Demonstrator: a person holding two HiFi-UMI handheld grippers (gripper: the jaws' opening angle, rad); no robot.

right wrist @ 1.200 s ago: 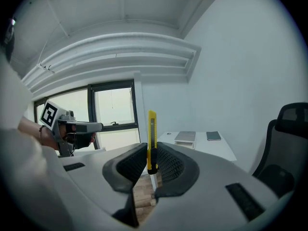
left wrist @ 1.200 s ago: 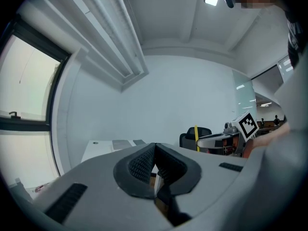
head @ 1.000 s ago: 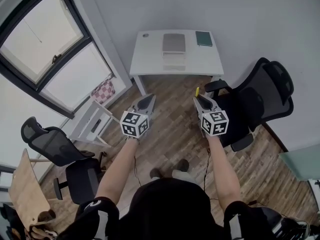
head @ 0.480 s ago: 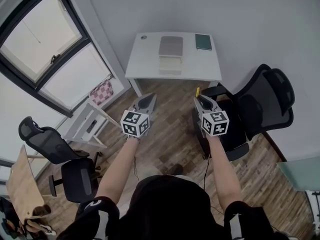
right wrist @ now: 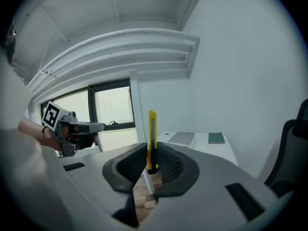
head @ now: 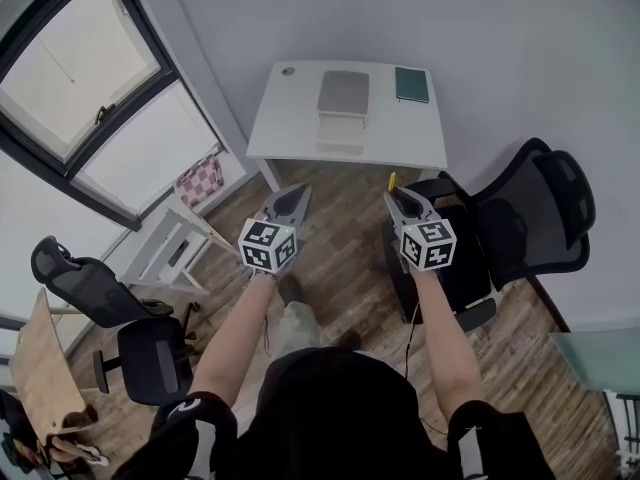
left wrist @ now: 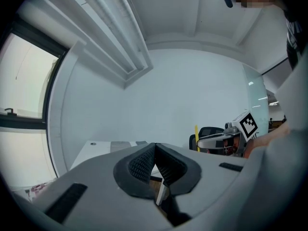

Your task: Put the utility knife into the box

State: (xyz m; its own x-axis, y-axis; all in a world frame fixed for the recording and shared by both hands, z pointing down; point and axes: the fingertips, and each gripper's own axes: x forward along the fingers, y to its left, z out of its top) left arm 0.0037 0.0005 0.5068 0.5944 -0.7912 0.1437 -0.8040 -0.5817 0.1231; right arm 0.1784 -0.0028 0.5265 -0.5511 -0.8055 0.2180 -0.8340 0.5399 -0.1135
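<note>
A yellow utility knife (right wrist: 152, 141) stands upright between the jaws of my right gripper (right wrist: 152, 163), which is shut on it; in the head view its yellow tip (head: 392, 181) pokes out ahead of the right gripper (head: 402, 204). My left gripper (head: 288, 202) is shut with nothing in it, its pads (left wrist: 144, 165) pressed together. Both are held in the air above the wooden floor, short of the white desk (head: 300, 128). On the desk sits a flat grey box (head: 343, 93) with a pale open flap (head: 341, 131) in front of it.
A dark green notebook (head: 410, 84) lies at the desk's back right corner. A black office chair (head: 525, 218) stands right of my right gripper. A small white side table (head: 172, 250) and another black chair (head: 95, 293) are at the left, under the windows.
The desk has come slightly nearer and larger in the head view as the person walks forward; a foot now shows between the arms. Both grippers keep their hold and pose.
</note>
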